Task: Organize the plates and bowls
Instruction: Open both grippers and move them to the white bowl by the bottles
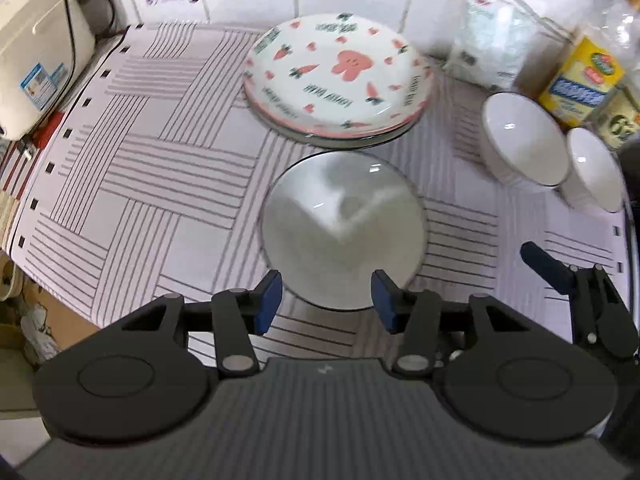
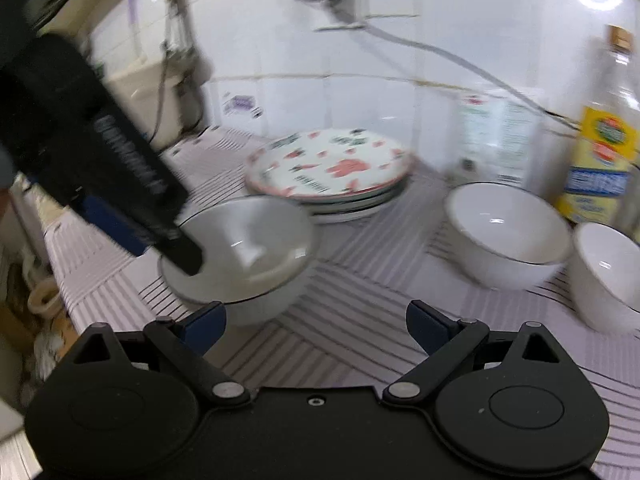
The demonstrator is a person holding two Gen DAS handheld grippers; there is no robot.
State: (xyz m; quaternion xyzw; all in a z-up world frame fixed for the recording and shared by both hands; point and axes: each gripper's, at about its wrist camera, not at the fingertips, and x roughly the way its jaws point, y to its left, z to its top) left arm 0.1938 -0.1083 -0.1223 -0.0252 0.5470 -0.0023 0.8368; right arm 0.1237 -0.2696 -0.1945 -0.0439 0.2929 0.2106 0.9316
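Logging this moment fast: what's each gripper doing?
Left gripper: open, holding nothing, above the bowl.
Right gripper: open, holding nothing.

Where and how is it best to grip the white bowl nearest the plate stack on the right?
Probably pinch the near rim of the white bowl, one finger inside, one outside, coming from above with the right gripper. It stands upright, and a second bowl crowds its right side.

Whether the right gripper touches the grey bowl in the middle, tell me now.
Apart. The left wrist view shows the right gripper off to the side of the grey bowl, with bare striped cloth between them.
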